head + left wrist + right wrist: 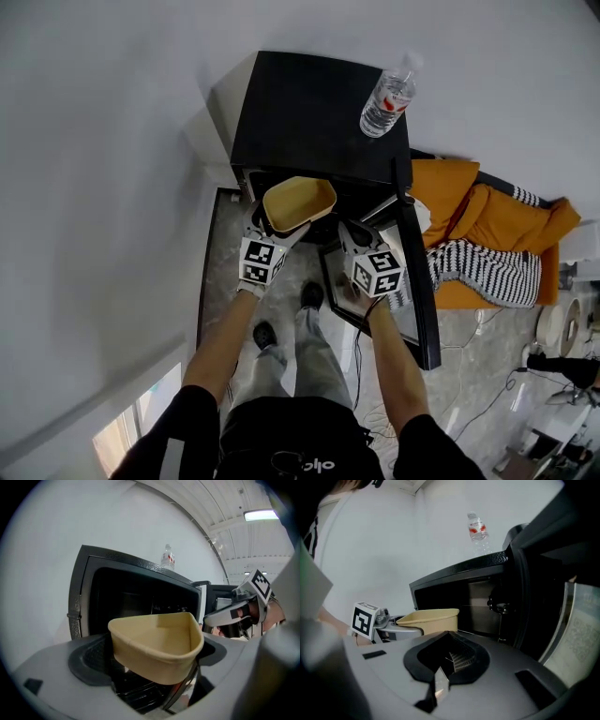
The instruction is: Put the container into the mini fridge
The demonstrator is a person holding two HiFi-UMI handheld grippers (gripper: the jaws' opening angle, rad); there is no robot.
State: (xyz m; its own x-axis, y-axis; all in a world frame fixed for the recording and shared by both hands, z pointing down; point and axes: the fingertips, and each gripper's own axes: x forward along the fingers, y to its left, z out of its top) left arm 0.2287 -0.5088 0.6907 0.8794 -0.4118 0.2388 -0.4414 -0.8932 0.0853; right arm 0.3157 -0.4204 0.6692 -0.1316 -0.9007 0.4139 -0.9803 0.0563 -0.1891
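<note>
You held the tan container [298,202] in your left gripper [270,225], its jaws clamped on the near wall of the container [159,644], which hung level and open side up. It sat in the air just in front of the black mini fridge [309,112], at the front edge of its top and before the dark opening. The fridge door [422,281] stood swung open on your right. Your right gripper [354,236] hovered beside the container near that door, its jaws drawn together with nothing between them [450,656]. A water bottle [386,98] stood by the right edge of the fridge's top.
</note>
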